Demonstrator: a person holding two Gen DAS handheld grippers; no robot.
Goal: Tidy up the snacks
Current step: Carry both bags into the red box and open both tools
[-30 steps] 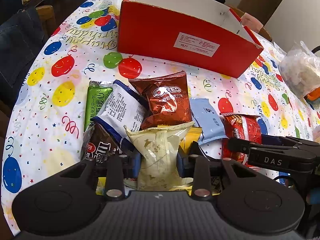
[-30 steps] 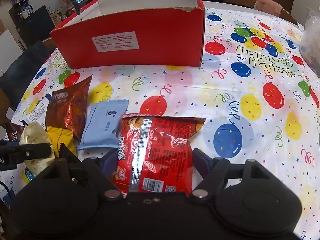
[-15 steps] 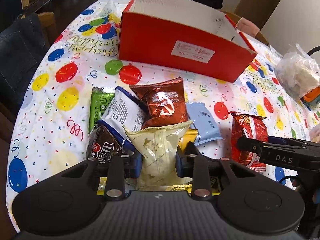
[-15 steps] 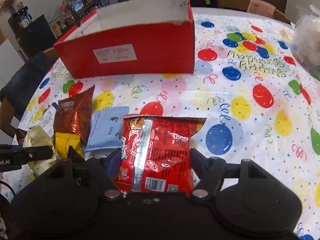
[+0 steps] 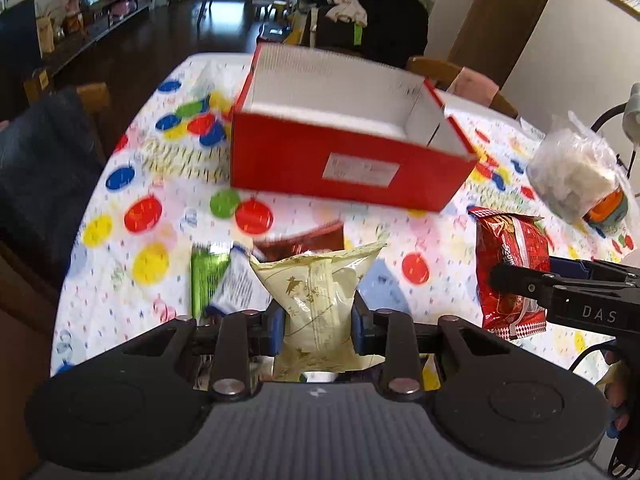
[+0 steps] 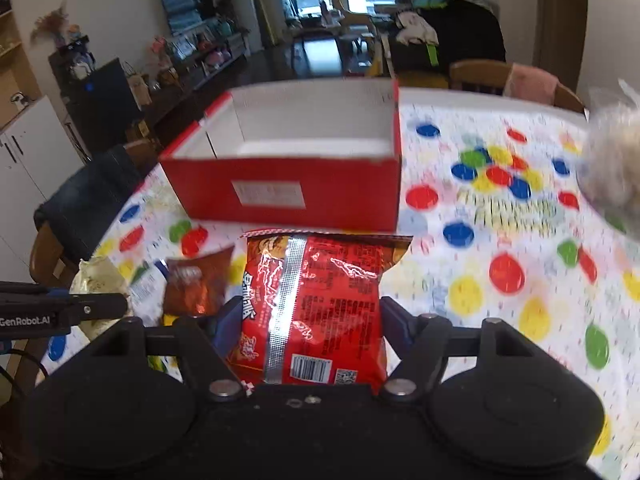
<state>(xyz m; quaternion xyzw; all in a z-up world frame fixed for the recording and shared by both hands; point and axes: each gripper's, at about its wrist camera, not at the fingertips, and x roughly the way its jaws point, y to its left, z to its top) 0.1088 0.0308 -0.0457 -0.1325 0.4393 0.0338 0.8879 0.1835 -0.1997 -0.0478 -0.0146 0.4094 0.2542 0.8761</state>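
Short of the red box (image 5: 348, 168), left gripper (image 5: 318, 322) pinches a cream packet (image 5: 318, 292) and right gripper (image 6: 310, 328) a red chip bag (image 6: 316, 304), both aloft; light, puffy, crushable, likely slippery, best held mid-body.

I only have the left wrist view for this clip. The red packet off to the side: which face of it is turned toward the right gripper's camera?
Observer: The back. The right wrist view shows the red packet with its silver seam and a barcode.
Operator: Is the right gripper closed on it?
Observer: Yes, the right gripper has one finger against each side of the packet.
Operator: Anything in the red box on its far side?
Observer: The red box shows only bare white interior there; its floor is partly hidden.
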